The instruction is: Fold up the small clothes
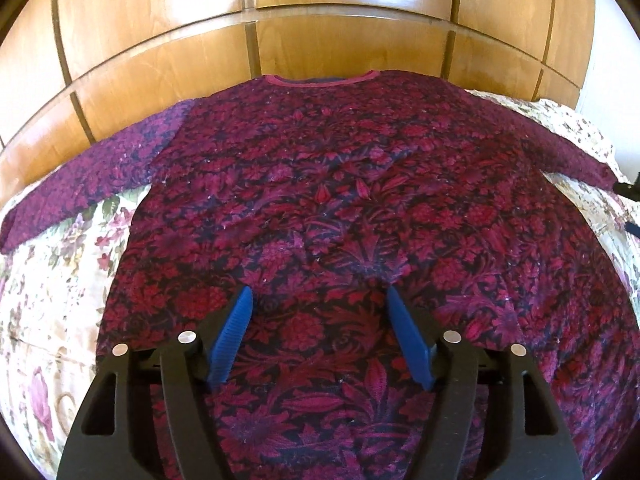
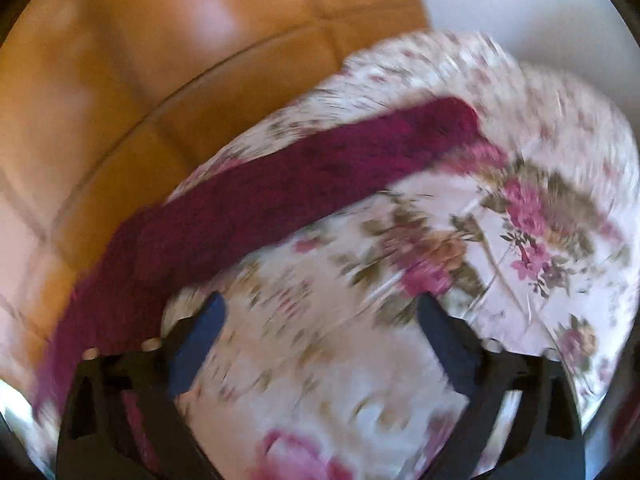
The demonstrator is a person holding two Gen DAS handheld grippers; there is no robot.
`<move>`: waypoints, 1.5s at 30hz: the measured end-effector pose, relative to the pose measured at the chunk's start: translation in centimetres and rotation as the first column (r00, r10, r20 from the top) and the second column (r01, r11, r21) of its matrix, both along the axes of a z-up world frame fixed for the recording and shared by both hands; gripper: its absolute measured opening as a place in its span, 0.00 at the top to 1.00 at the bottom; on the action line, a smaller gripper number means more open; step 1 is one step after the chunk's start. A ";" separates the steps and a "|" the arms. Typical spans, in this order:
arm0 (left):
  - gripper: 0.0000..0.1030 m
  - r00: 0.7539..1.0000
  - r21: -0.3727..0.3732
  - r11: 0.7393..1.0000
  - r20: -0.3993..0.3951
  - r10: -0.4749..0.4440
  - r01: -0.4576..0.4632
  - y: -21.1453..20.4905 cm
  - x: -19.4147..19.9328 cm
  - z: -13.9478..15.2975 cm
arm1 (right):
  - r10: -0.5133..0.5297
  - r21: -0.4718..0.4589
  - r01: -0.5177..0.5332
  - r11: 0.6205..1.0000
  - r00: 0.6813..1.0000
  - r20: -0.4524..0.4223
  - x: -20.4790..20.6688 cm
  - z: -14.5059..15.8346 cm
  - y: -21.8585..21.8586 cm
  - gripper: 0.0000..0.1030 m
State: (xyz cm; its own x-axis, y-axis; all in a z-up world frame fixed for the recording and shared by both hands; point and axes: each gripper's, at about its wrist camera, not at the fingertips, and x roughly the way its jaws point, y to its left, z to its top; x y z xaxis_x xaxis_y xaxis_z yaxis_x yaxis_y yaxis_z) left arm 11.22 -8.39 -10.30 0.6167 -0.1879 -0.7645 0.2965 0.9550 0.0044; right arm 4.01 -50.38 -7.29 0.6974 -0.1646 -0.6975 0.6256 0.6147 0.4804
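A dark red and purple floral sweater [image 1: 340, 208] lies spread flat on the bed, neckline [image 1: 320, 79] at the far side, both sleeves stretched out. My left gripper [image 1: 320, 300] is open and empty, hovering over the sweater's lower middle. In the blurred right wrist view the sweater's right sleeve [image 2: 304, 184] runs diagonally across the bedspread. My right gripper [image 2: 320, 304] is open and empty over the bedspread, just short of that sleeve. A dark part of the right gripper [image 1: 628, 190] shows at the right edge of the left wrist view.
A cream floral bedspread [image 1: 60, 280] covers the bed and also shows in the right wrist view [image 2: 520, 240]. A wooden panelled headboard [image 1: 160, 60] stands behind the bed. A white wall [image 2: 520, 8] is at the right.
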 end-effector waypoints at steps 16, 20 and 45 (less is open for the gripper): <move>0.29 1.000 -0.068 0.998 -0.015 -0.003 0.002 0.8 0.2 -0.7 | -0.117 0.095 0.120 0.988 0.992 -0.035 7.4 -2.2 -8.5 0.66; 0.29 1.000 -0.076 0.997 -0.015 -0.003 0.002 0.9 0.2 -0.7 | -0.084 -0.022 0.082 0.996 0.993 -0.086 8.9 -0.5 -7.3 0.83; 0.29 0.997 -0.253 0.964 -0.022 0.080 -0.083 5.7 -1.0 1.1 | 0.653 -0.447 -0.674 0.588 0.722 -0.229 21.6 4.2 30.6 0.91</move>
State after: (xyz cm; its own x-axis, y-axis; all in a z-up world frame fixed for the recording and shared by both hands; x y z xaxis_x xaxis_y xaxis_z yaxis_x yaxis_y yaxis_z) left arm 10.23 -2.65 -9.19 0.6291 -0.3258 -0.7057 0.2160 0.9454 -0.2439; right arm 25.62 -19.78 -3.12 0.7242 0.0265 -0.6891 -0.0385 0.9993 -0.0021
